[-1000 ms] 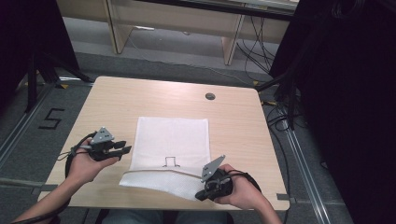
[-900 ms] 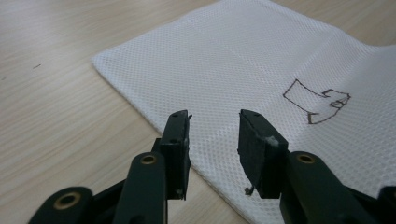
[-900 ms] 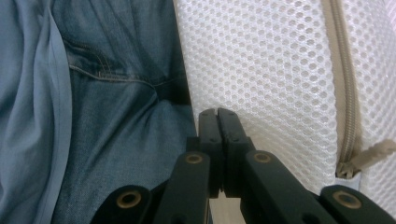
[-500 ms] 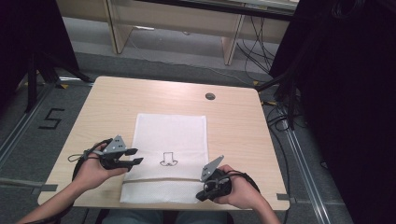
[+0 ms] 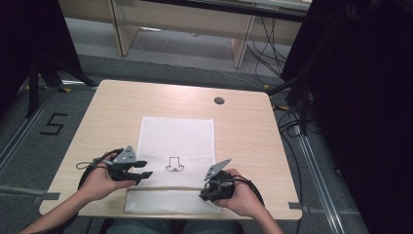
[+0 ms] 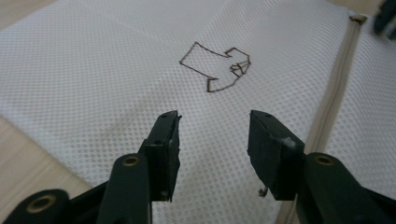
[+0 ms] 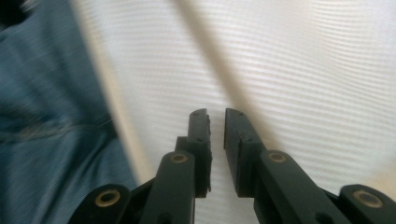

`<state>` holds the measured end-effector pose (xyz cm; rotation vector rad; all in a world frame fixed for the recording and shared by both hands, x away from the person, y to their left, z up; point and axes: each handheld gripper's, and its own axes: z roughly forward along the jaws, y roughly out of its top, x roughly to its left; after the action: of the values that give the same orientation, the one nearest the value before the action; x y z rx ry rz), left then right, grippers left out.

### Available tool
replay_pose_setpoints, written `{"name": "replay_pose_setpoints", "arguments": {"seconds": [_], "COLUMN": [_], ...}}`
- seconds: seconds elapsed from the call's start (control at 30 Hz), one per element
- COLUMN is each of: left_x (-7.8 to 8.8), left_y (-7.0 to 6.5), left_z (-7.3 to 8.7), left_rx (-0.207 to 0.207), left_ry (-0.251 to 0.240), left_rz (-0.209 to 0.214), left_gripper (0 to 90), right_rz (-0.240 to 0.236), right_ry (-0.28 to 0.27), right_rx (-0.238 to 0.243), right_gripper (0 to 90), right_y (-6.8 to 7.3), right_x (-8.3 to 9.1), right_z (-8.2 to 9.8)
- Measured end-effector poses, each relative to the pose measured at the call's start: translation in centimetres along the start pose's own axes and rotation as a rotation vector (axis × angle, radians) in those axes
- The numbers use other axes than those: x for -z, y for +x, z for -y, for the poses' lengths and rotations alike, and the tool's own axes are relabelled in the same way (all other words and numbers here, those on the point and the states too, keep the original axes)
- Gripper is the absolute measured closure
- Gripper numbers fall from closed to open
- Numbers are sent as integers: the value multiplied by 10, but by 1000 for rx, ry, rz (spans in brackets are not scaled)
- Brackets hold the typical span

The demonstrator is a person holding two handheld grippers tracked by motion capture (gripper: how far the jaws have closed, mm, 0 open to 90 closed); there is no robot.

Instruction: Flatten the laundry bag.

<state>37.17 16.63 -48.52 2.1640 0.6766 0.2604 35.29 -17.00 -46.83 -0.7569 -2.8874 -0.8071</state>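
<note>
Mesh laundry bag [image 5: 176, 146]: white, flat on the wooden table [image 5: 243, 126], centre to near edge; near end hangs just over the table edge at 6 o'clock.
Change, bag: a second ago the near right corner was lifted and folded over; now it lies down flat, full rectangle showing.
Change, right gripper [image 5: 210, 191]: jaws have just been opening; a narrow gap shows in the right gripper view [image 7: 215, 122], nothing between the pads, mesh lying beyond.
Change, left gripper [image 5: 142, 169]: has come in from 9 o'clock to the bag's left edge; jaws spread wide, empty, over the mesh [image 6: 214, 133].
Meaning: judged a release; corner let go, bag laid out, next grasp not yet made.
Look: fine honeycomb weave, beige zipper [image 6: 337, 79] crossing near the front, small dark printed mark [image 5: 172, 165] mid-bag.
</note>
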Motion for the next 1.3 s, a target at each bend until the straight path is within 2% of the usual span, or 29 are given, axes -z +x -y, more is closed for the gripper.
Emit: {"name": "replay_pose_setpoints", "arguments": {"seconds": [0.03, 0.07, 0.13, 0.17, 0.2, 0.33, 0.43, 0.53, 0.57, 0.6, 0.63, 0.73, 0.8, 0.87, 0.9, 0.97, 1.03, 1.13, 1.2, 1.23, 1.3], "left_x": [-1, -2, -4, -6, -6, -6, -7, -11, -12, -13, -15, -19, -21, -22, -20, -22, -22, -22, -22, -22, -22], "left_y": [-2, -5, -10, -12, -13, -22, -28, -33, -34, -34, -34, -32, -29, -27, -25, -25, -23, -22, -21, -20, -20], "left_z": [0, 0, 0, -1, -1, -5, -6, -4, -4, -3, -2, 1, 2, 3, 2, 3, 3, 4, 4, 4, 4], "left_rx": [-4, 2, -17, -31, -47, -45, -62, -107, -125, -142, -146, -171, -173, -152, -188, -146, -143, -134, -142, -143, -131], "left_ry": [12, 20, 40, 54, 66, 70, 82, 112, 127, 142, 145, 183, 196, 197, 226, 199, 199, 195, 193, 195, 193], "left_rz": [21, 41, 85, 93, 103, 131, 155, 150, 141, 137, 135, 127, 129, 133, 131, 124, 132, 119, 117, 116, 113], "left_gripper": [577, 589, 607, 611, 624, 704, 756, 775, 775, 774, 774, 771, 769, 766, 763, 761, 761, 761, 761, 761, 760], "right_rz": [32, 82, 142, 149, 165, 188, 202, 224, 225, 223, 221, 221, 217, 214, 212, 215, 209, 213, 211, 204, 208], "right_ry": [-9, -15, -53, -55, -58, -74, -76, -53, -38, -28, -23, -2, 8, 16, 20, 24, 27, 25, 27, 32, 33], "right_rx": [-33, -93, -121, -150, -157, -204, -199, -193, -183, -193, -183, -174, -172, -170, -161, -161, -171, -155, -156, -172, -156], "right_gripper": [812, 816, 838, 846, 851, 894, 900, 900, 900, 900, 900, 900, 900, 900, 900, 900, 900, 900, 900, 900, 900], "right_y": [-4, -7, -14, -15, -18, -25, -28, -28, -29, -28, -28, -28, -28, -27, -27, -26, -25, -25, -25, -23, -24], "right_x": [2, 4, 6, 8, 9, 12, 10, 7, 6, 4, 3, -1, -3, -4, -5, -7, -7, -8, -8, -9, -9], "right_z": [1, 3, 5, 5, 6, 6, 7, 6, 6, 6, 6, 7, 8, 7, 7, 7, 7, 7, 7, 7, 7]}}
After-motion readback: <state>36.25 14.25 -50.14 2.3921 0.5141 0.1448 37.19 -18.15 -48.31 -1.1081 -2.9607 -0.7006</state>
